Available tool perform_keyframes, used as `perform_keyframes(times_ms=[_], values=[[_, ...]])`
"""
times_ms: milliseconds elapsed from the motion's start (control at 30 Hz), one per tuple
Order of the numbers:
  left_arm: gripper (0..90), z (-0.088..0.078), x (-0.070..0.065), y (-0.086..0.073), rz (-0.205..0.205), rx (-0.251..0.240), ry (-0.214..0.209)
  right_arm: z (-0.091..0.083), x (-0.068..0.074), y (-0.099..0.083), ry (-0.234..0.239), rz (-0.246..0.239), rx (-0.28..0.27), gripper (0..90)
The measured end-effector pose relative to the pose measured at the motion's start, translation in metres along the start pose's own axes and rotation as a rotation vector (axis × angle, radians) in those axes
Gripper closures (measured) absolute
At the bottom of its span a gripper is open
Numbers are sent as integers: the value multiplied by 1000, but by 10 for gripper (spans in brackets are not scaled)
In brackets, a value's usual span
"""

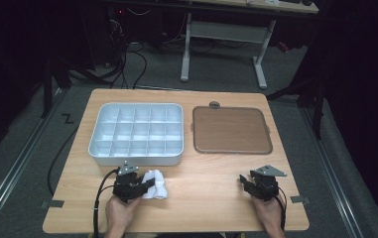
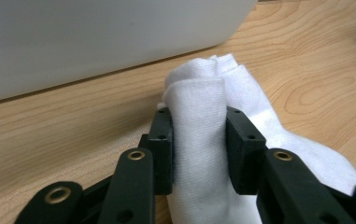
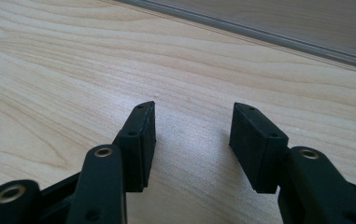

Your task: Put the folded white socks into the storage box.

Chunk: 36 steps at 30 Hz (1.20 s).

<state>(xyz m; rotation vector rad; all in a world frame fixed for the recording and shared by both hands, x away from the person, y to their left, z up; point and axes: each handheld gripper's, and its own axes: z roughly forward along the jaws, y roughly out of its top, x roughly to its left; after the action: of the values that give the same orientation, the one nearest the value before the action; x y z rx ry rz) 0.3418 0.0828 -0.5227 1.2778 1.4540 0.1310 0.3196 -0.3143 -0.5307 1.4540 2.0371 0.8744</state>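
The left gripper [image 2: 198,140] has its jaws clenched on a white cloth [image 2: 213,140], a soft rolled or folded bundle; in the left gripper view both black pads press into a fold of it, which stands up narrow between them, while the rest of the cloth spreads out beyond and to the right of the jaws onto the table [image 2: 306,70]. Just ahead of these jaws, past the cloth, rises the plain wall of a white compartment tray [image 2: 96,42]. In the high view the same gripper [image 1: 144,186] lies low on the table with the cloth [image 1: 156,184] at its tips, just short of the tray [image 1: 136,130]. The right gripper [image 3: 192,140] is released: its jaws stand well apart with bare wood [image 3: 192,154] between them, holding nothing. Ahead of these jaws runs the edge of a brown flat tray [image 3: 306,28]. No brand, label or writing can be read on any of these things.
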Motion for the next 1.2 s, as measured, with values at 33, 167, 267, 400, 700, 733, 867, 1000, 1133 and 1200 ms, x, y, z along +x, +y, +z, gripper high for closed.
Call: perform_keyframes(times_ms=[33, 167, 267, 400, 700, 733, 867, 1000, 1133, 1200], values=[[686, 0, 0, 0, -3, 1, 0, 0, 0, 0, 0, 0, 0, 513], [700, -1, 0, 1, -12, -1, -6, 0, 0, 0, -3, 2, 0, 507], [711, -1, 1, 1, -18, 0, -12, 0, 0, 0, -4, 3, -1, 502], [719, -3, 0, 1, -23, 0, -15, 1, 0, 0, -6, 4, 0, 499], [726, -7, -5, 4, -10, 20, -25, 0, 0, 0, -7, 6, 1, 498], [727, -8, -5, 5, -3, 21, -28, 0, 0, 0, -7, 6, 1, 498], [727, -11, -8, 7, -7, 14, -39, 0, 0, 0, -7, 6, 1, 498], [728, -14, -10, 9, 3, 17, -48, 0, 0, 0, -6, 6, 1, 498], [729, -18, -10, 11, 4, 19, -56, 1, 0, 0, -7, 6, 1, 498], [729, -19, -10, 13, 0, 16, -61, 1, 0, 0, -6, 6, 1, 497]])
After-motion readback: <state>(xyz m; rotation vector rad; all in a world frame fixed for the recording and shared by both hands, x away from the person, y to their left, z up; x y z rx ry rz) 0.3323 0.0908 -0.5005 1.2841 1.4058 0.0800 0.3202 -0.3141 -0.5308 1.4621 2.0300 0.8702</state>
